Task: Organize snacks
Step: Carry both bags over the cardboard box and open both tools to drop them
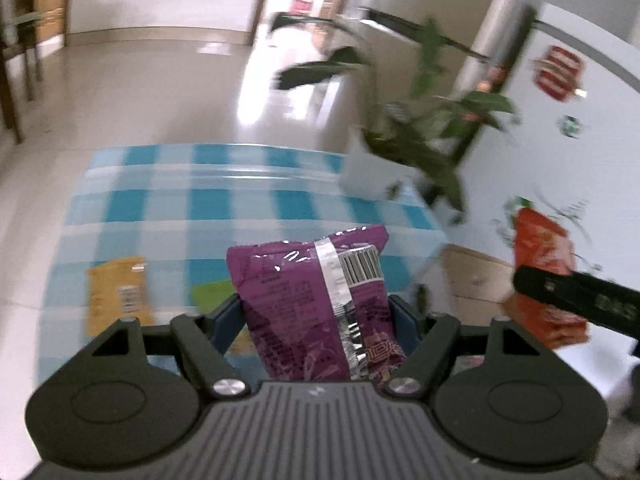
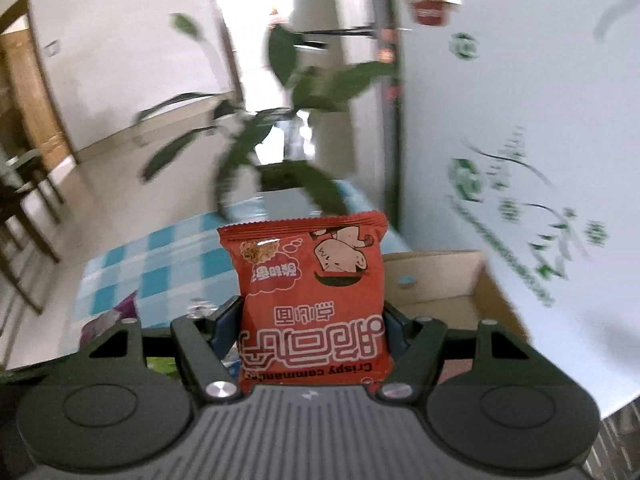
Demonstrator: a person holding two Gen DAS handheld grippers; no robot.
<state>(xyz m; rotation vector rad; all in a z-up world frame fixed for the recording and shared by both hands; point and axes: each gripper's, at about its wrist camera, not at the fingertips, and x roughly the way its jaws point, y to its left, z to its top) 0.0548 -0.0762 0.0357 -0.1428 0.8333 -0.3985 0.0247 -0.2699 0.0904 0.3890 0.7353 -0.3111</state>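
Here, left wrist view: the left claw (image 1: 316,312) is clamped on a purple snack packet (image 1: 316,300), blue pads pressing both its sides. The packet stands upright between the fingers, back seam and barcode facing the camera, lifted clear of the tabletop (image 1: 168,208) with its blue-and-white checked cloth. On the cloth below lie a yellow packet (image 1: 118,294) to the left and a green packet (image 1: 212,294), mostly hidden behind the left finger. A potted plant (image 1: 404,140) stands at the far right corner of the tabletop. At right, an open cardboard box (image 1: 476,276) sits beside the tabletop, against a white panel with stickers (image 1: 560,128). The right claw's finger (image 1: 576,296) shows there too, gripping an orange snack packet (image 1: 544,260) above the box area. Picture blurred.

Right wrist view: the right claw (image 2: 312,320) is clamped on the orange snack packet (image 2: 312,292), held upright with its print upside down, a cartoon figure near the top. The cardboard box (image 2: 440,280) lies just behind and right of it, open, interior mostly bare as far as seen. The checked tabletop (image 2: 160,264) spreads left; a purple scrap of packet (image 2: 120,312) peeks at the lower left. The plant (image 2: 280,152) rises behind. Blurred as well.
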